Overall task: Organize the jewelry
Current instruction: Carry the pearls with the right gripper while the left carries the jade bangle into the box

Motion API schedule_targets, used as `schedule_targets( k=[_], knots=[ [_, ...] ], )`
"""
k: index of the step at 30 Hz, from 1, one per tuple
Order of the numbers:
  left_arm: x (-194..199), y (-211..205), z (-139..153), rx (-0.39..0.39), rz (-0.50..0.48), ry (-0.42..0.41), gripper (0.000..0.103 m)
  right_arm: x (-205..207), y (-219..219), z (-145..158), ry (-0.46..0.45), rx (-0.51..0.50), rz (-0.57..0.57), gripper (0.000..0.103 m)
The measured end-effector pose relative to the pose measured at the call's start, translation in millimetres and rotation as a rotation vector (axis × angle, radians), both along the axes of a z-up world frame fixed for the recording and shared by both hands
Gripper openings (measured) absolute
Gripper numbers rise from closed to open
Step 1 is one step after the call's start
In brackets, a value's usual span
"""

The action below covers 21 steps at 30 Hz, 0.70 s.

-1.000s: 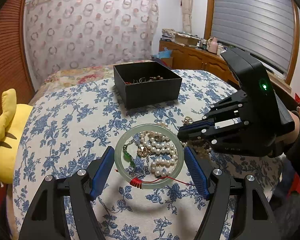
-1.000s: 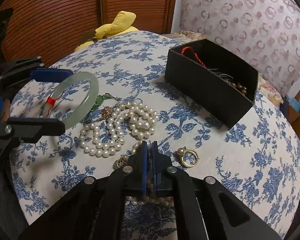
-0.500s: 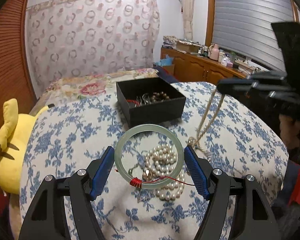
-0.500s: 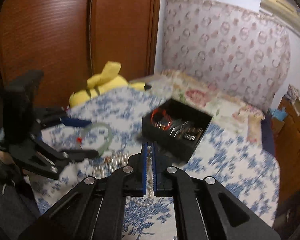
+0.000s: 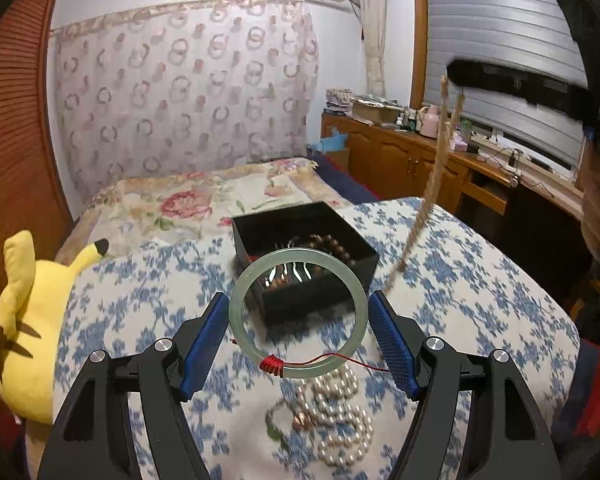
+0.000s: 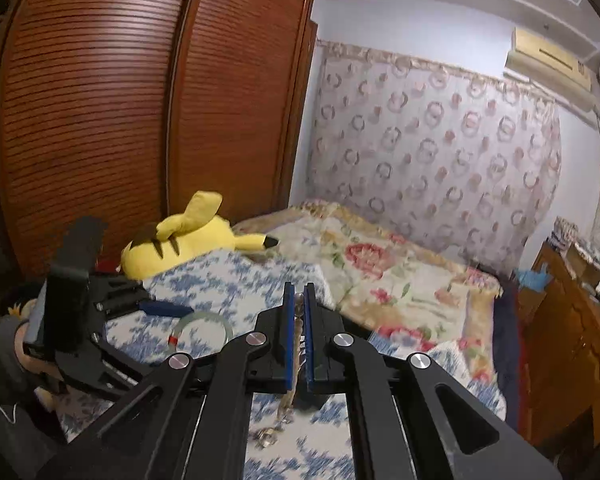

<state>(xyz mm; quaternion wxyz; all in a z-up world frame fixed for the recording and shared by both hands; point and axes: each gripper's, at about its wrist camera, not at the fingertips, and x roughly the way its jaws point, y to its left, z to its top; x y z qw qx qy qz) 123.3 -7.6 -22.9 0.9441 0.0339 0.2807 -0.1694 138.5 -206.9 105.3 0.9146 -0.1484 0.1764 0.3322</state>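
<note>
My left gripper (image 5: pixel 298 300) is shut on a pale green jade bangle (image 5: pixel 237 312) with a red thread wrap, its blue pads pressing on both sides. It holds the bangle above the cloth, in front of the black jewelry box (image 5: pixel 364 258). A pearl necklace (image 5: pixel 336 412) and a green pendant (image 5: pixel 274 432) lie on the cloth below. My right gripper (image 6: pixel 299 300) is shut on a thin beige bead chain (image 6: pixel 298 344). High at the right of the left wrist view, the chain (image 5: pixel 432 184) hangs long from the right gripper (image 5: pixel 460 72).
The blue-flowered cloth (image 5: pixel 480 280) covers the near end of a bed with a floral quilt (image 5: pixel 188 200). A yellow plush toy (image 5: pixel 24 320) lies at the left edge. A slatted wooden wardrobe (image 6: pixel 100 120) stands left, and wooden cabinets (image 5: pixel 400 160) back right.
My right gripper rose high, lifting the bead chain off the cloth. My left gripper lifted the bangle off the pearls and moved it toward the box.
</note>
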Motion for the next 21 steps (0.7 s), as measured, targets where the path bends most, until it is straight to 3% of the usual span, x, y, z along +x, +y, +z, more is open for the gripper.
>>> schedule_targets(
  k=[10, 17, 21],
  knots=[
    [42, 0, 4, -0.006, 0.012, 0.010, 0.069, 54, 7, 31, -0.056, 0.029, -0.038, 0.005],
    [71, 1, 1, -0.016, 0.018, 0.037, 0.068, 86, 3, 12, -0.021, 0.060, -0.038, 0.005],
    [84, -2, -4, -0.008, 0.016, 0.054, 0.069, 101, 1, -11, 0.047, 0.070, -0.014, 0.005]
  ],
)
